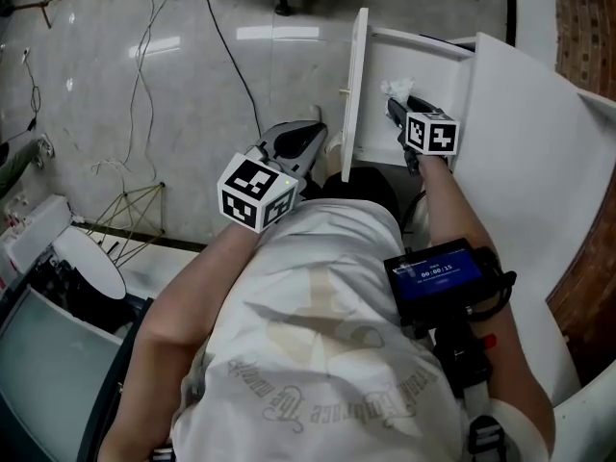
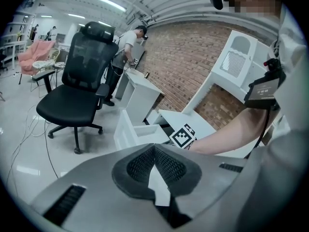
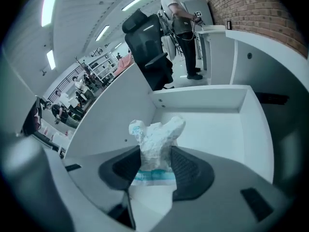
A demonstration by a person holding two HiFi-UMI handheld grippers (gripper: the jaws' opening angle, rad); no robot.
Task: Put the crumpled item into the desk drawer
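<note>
The crumpled item (image 3: 155,138), a white wad with blue print, is pinched between the pads of my right gripper (image 3: 155,166). It hangs inside the open white desk drawer (image 3: 219,132), above the drawer floor. In the head view the right gripper (image 1: 397,106) reaches into the drawer (image 1: 433,61) behind its front panel (image 1: 356,85), with the wad (image 1: 396,88) at its tip. My left gripper (image 1: 310,138) hovers outside the drawer front, low and to the left. In the left gripper view its pads (image 2: 154,149) meet at the tips with nothing between them.
The white desk top (image 1: 525,162) lies to the right of the drawer. Cables (image 1: 144,65) trail over the tiled floor at left. A black office chair (image 2: 79,91) stands further off, with another white desk and a person behind it by the brick wall.
</note>
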